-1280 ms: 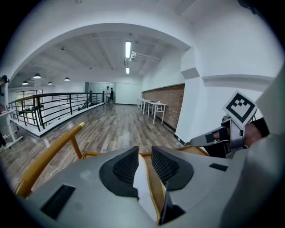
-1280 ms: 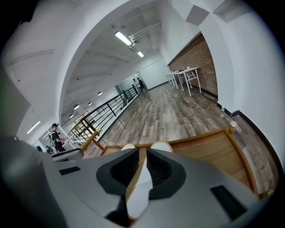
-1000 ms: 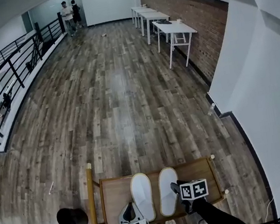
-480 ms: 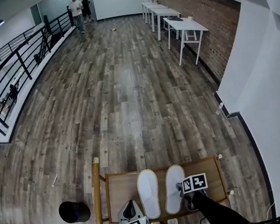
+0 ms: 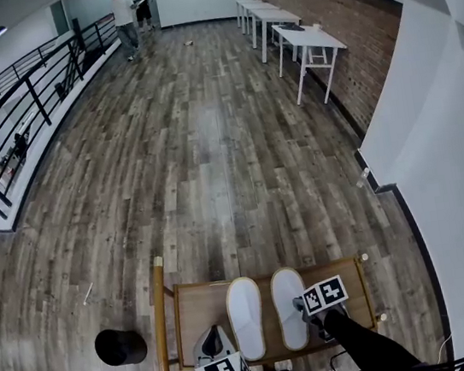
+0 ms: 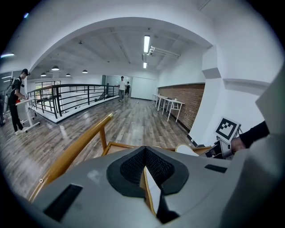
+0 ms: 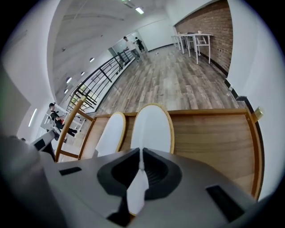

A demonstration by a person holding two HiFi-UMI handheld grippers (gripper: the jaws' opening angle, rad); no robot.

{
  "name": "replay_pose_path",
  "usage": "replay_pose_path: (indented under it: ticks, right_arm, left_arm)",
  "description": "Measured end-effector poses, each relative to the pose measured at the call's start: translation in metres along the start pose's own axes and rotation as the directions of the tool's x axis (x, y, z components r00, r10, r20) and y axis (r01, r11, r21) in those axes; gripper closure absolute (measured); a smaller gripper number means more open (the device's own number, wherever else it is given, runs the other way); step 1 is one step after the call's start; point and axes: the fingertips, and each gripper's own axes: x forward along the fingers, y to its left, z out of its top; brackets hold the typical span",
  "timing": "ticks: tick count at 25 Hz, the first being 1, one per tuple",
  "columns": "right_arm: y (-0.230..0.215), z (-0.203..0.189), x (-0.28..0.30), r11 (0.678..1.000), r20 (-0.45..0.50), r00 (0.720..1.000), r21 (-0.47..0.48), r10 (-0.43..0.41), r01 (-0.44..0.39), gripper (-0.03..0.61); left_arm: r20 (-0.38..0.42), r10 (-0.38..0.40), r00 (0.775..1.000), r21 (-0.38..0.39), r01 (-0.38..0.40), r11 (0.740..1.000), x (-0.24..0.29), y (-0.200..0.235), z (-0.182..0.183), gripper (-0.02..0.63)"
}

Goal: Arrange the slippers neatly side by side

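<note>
Heel rim of the right slipper [image 7: 151,129] sits pinched in the just-closed jaws of the right gripper [image 7: 140,165]; the left slipper [image 7: 110,133], just left of them, is clamped by the left gripper [image 6: 144,167]. Short, level slides across the desk [image 7: 209,133] should square heels.

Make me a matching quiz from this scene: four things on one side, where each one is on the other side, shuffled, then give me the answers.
Things:
1. white slippers
2. black bin
3. white tables
4. two people

Places:
A. along the brick wall
B. on the floor, left of the wooden table
C. at the room's far end
D. side by side on the wooden table

Pairs: 1-D, 2-B, 3-A, 4-C
</note>
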Motion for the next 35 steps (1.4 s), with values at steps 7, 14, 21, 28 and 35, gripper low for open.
replay_pose_path:
  ticks: [7, 14, 21, 28, 35]
  right_arm:
    - [0.016, -0.003, 0.011, 0.999, -0.028, 0.999, 0.033, 0.029, -0.028, 0.563]
    - [0.022, -0.005, 0.02, 0.999, -0.044, 0.998, 0.022, 0.037, -0.036, 0.563]
    - [0.022, -0.005, 0.023, 0.998, -0.047, 0.998, 0.049, 0.034, -0.032, 0.563]
    - [0.021, -0.007, 0.023, 0.997, -0.053, 0.998, 0.063, 0.039, -0.036, 0.563]
    - [0.027, -0.008, 0.022, 0.996, -0.052, 0.995, 0.051, 0.079, -0.077, 0.56]
  left_arm:
    - [-0.004, -0.007, 1.0, 0.007, 0.007, 1.0, 0.002, -0.004, 0.001, 0.614]
    - [-0.003, 0.003, 1.0, 0.016, -0.003, 1.0, 0.003, -0.002, -0.001, 0.614]
    - [-0.006, 0.004, 1.0, 0.014, -0.004, 1.0, 0.004, 0.0, 0.0, 0.614]
    - [0.0, 0.003, 1.0, 0.015, -0.003, 1.0, 0.007, -0.001, 0.004, 0.614]
    - [0.002, -0.008, 1.0, 0.018, 0.008, 1.0, 0.011, -0.003, 0.006, 0.614]
